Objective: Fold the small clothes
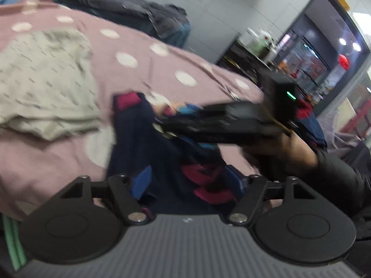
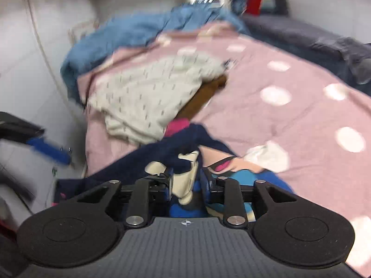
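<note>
Navy kids' top with the cartoon print and pink trim is lying crumpled on the bed, right at the near edge, partly bunched up under both claws. In the left wrist view the same garment runs from the middle of the frame down to the camera, with pink and blue patches showing through the folds.

Biggest thing in view is the pink bedspread with white polka dots, covering pretty much the whole bed. Behind it there's a rumpled blue blanket at the far end, and a dark grey sofa or mattress just beside the bed on the right.

Next down in size: a cream patterned garment sitting in a loose pile further up the bed, just past the navy top, with something brown poking out from under its right edge. Too blurry to say what that is, maybe another piece of clothing.

The right claw is clenched on a fold of the navy top, with the cream and blue part of the print pinched between the fingers. In the left wrist view you can see that same right claw from the side, held in a hand with a dark sleeve, hovering over the garment.

The left claw has its fingers spread wide over the navy fabric, not clamping anything that I can see.
</note>
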Demonstrator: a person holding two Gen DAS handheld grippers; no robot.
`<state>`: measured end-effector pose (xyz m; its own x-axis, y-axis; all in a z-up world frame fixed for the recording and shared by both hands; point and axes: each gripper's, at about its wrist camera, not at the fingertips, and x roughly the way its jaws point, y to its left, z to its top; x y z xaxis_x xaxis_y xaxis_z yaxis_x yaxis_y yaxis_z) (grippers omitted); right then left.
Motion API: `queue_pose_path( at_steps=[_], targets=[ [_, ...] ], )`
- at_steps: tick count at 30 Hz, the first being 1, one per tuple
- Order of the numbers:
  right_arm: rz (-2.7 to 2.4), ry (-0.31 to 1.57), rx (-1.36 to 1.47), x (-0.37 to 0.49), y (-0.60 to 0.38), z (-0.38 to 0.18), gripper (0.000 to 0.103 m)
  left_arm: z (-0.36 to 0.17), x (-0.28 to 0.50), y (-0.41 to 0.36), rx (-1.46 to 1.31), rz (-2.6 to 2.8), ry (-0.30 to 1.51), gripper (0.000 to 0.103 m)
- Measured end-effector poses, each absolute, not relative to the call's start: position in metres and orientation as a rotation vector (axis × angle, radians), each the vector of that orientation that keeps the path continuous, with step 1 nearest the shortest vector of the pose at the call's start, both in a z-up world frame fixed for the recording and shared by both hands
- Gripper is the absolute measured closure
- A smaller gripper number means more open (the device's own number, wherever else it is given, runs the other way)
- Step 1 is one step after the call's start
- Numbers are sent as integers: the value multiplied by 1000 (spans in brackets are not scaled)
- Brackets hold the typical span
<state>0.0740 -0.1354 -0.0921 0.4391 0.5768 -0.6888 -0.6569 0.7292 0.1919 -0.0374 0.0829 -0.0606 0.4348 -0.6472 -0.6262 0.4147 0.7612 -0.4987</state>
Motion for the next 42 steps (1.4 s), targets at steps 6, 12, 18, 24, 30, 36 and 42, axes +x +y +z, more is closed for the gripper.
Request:
queue_pose_path(
  at_steps=[6,12,18,24,30,36,42],
  targets=[
    [697,785,-63,99,-131,-116,75,-124,-44,77,-307,-521,987,43],
    [659,738,20,88,-156,-104,64,-119,-57,77,-303,-521,1000,41],
    [576,666,91,51,-200,-76,0,-89,-57,49,-86,-448,980,4],
    [576,744,200,29,-239,-83,0,-70,-55,40,64,-370,916,0],
    [580,805,295,20,-255,-106,0,-95,-51,58,31,-317,980,1],
    [626,859,444,27,-259,-127,0,-125,-45,77,-60,-320,1053,1],
    [693,877,495,44,-247,-137,0,-147,-45,82,-238,-423,1100,1]
  ],
)
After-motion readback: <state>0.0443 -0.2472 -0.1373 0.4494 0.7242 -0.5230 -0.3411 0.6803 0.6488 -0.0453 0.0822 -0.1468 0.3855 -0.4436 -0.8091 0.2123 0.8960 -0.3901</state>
